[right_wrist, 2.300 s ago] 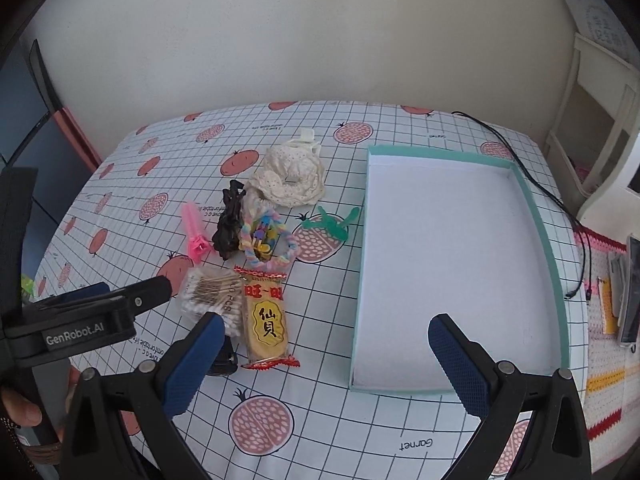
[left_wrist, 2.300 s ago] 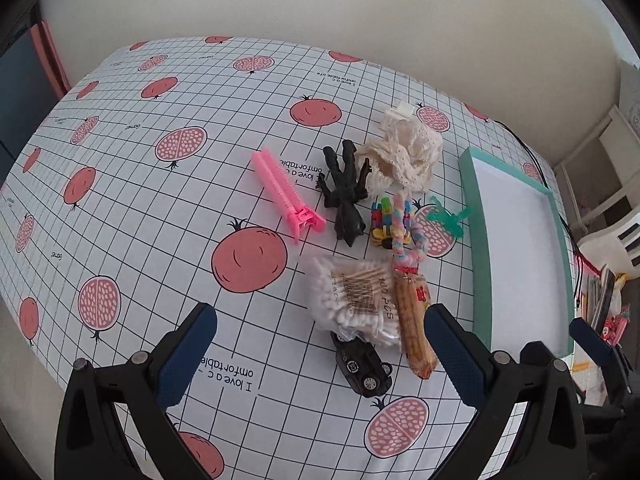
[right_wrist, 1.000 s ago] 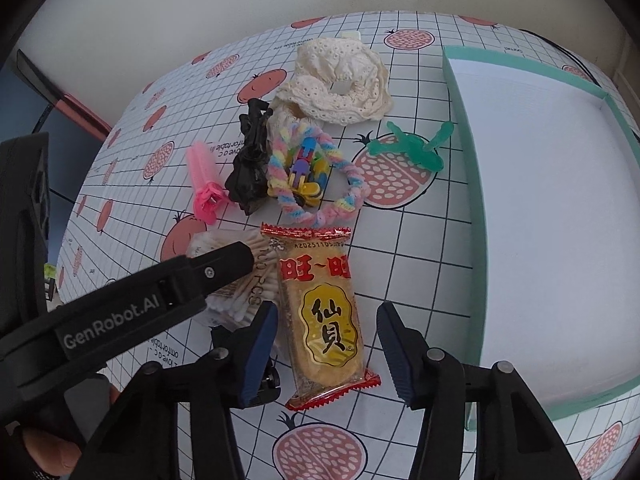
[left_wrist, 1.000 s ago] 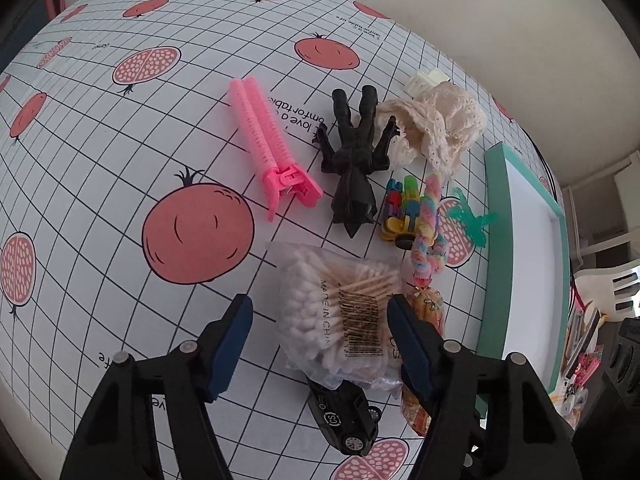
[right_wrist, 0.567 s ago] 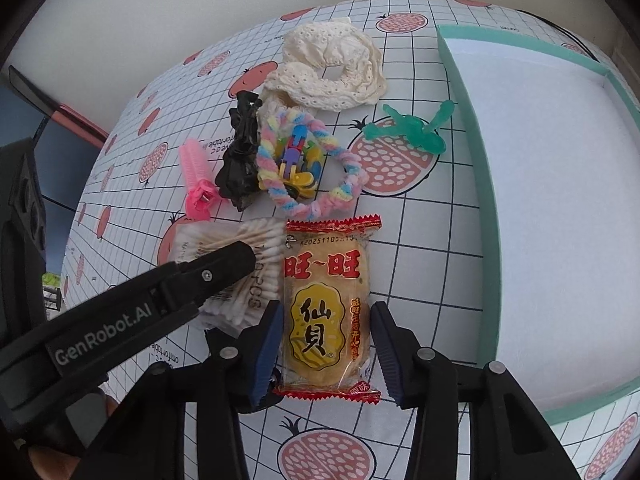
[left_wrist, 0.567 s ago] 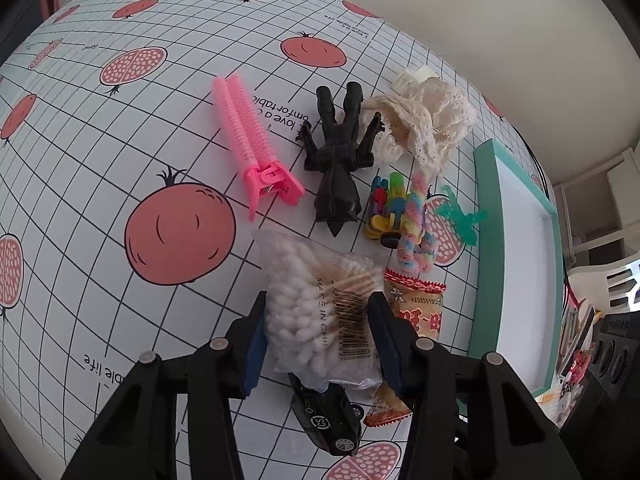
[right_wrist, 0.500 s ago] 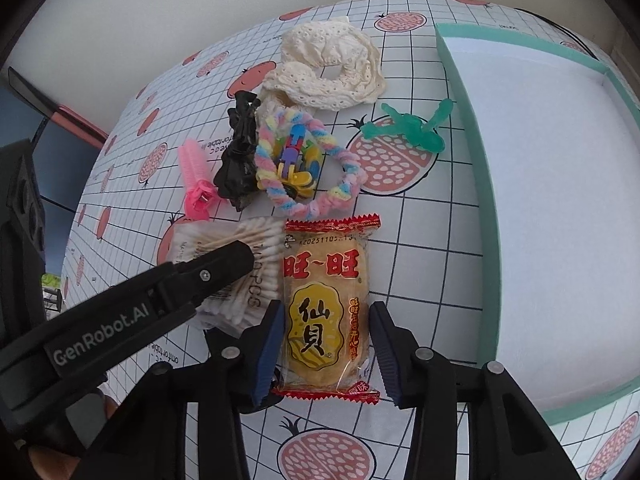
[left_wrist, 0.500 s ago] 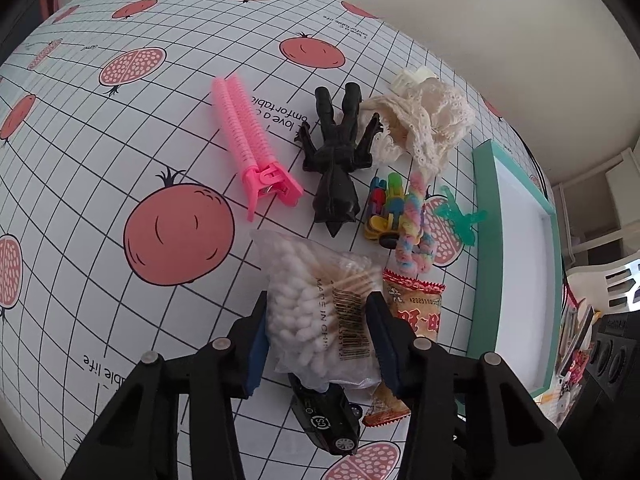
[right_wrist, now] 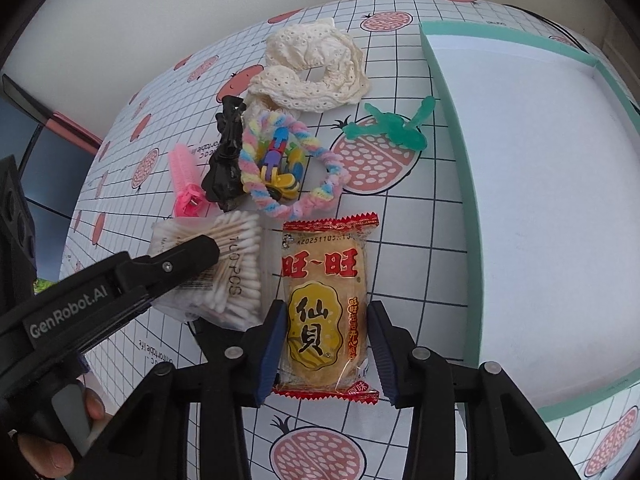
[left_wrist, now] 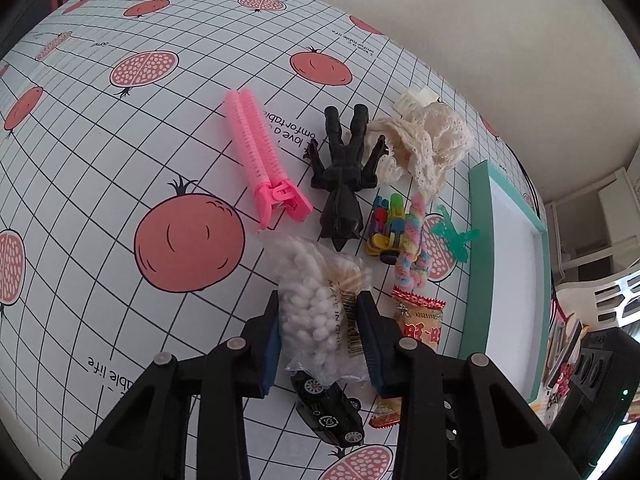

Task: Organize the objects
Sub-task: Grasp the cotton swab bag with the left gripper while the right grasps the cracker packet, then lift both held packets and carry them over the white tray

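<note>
Now the swab bag (left_wrist: 320, 316) is clamped by the left gripper (left_wrist: 321, 334); at lower centre, the cracker pack (right_wrist: 324, 316) is pinched by the right gripper (right_wrist: 326, 344).

Right tongs (right_wrist: 326, 344) closed on rice cracker packet (right_wrist: 325, 304), left tongs (right_wrist: 192, 256) on cotton swab bag (right_wrist: 224, 268), teal box (right_wrist: 456, 152) alongside

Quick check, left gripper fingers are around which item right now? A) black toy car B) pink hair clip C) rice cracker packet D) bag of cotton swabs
D: in the left wrist view the left gripper has its fingers pressed on either side of the bag of cotton swabs; the rice cracker packet sits between the right gripper's fingers instead.
</note>
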Available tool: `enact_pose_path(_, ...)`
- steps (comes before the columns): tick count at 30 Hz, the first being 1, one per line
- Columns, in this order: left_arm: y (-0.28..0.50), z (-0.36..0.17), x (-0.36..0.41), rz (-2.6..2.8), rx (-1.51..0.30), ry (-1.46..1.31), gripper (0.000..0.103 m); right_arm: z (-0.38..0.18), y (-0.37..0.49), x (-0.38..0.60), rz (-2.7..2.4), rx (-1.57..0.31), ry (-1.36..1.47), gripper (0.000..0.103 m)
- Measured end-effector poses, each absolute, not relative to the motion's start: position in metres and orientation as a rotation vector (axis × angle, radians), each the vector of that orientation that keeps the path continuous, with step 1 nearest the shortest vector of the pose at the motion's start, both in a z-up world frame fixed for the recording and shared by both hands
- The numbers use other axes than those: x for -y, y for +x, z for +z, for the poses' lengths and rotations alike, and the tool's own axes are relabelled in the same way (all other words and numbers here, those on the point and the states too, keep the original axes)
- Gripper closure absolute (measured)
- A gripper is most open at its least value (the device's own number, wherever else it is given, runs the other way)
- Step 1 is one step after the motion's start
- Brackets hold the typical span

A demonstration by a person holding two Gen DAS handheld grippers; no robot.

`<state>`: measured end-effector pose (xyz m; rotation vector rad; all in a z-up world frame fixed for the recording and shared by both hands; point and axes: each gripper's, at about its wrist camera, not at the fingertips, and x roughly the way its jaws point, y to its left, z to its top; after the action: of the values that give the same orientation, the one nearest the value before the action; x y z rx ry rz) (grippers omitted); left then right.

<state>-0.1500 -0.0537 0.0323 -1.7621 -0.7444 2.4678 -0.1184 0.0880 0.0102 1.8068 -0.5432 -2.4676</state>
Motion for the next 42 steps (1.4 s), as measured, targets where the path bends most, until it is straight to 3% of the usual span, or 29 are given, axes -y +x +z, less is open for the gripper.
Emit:
enact_pose_path(18,-0.146,0.042,0.065,2.489,0.775,-1.711,0.078,0.015,-0.119,-0.084,-2.481,0.526,1.790,0.062)
enact_pose_path(42,-0.141,0.081,0.060,2.529,0.805,-1.524,0.079,0.063,-0.100,-0.106,-2.637,0.517,1.597,0.062)
